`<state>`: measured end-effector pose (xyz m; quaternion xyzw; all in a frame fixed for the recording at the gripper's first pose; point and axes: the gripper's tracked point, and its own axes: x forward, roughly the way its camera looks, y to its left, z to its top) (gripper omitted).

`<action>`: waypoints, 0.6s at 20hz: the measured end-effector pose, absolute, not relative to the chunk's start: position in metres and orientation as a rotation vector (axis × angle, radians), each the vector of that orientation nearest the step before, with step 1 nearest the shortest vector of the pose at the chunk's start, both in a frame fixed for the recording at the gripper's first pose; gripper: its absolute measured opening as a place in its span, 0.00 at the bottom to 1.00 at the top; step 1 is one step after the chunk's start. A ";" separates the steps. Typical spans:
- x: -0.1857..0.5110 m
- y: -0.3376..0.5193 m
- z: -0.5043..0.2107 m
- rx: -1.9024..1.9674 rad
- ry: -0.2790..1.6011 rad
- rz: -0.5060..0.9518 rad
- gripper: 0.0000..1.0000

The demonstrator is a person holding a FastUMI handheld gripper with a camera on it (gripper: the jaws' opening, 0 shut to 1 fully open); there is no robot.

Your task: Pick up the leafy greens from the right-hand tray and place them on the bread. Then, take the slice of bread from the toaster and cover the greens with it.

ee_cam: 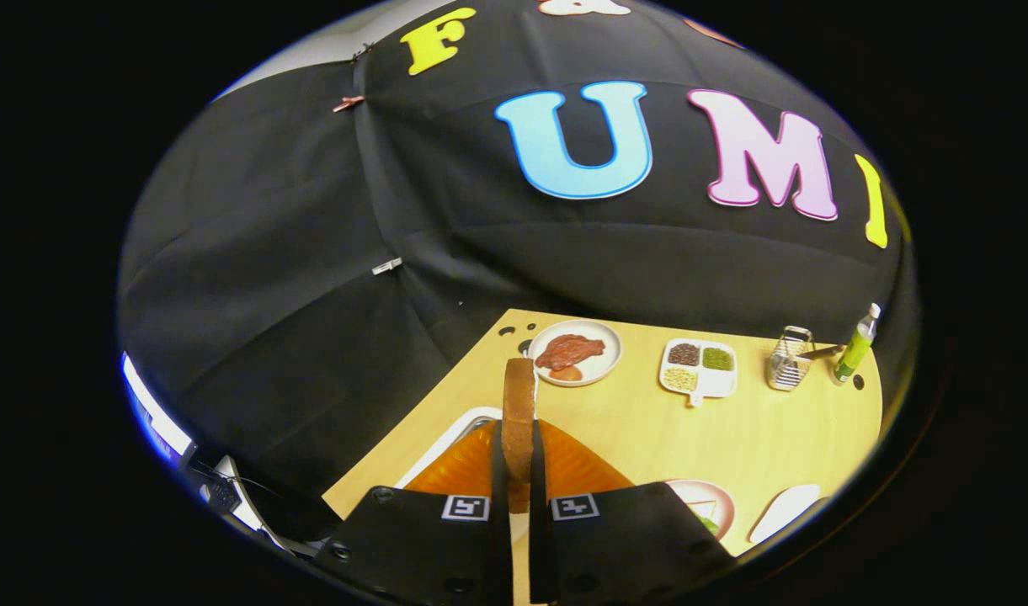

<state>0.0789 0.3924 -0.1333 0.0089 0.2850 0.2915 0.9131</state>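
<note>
A slice of bread (519,421) stands on edge between the fingers of my gripper (519,471), which is shut on it. It is held above an orange toaster (581,467) that sits just ahead of and under the fingers, in a white tray (446,438). A pink plate (705,503) with a bit of green on it lies to the right of the fingers, half hidden by the right finger.
On the wooden table (758,438) beyond the toaster are a white plate with brown meat (574,352), a divided white dish of grains (699,368), a wire holder (790,360) and a green bottle (855,345). A white dish (787,510) lies at the near right.
</note>
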 end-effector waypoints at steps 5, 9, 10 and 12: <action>0.073 0.331 -0.159 0.082 0.634 0.575 0.12; 0.066 0.290 -0.195 0.118 0.703 0.555 0.12; 0.064 0.283 -0.206 0.123 0.717 0.555 0.12; 0.064 0.269 -0.226 0.139 0.750 0.547 0.12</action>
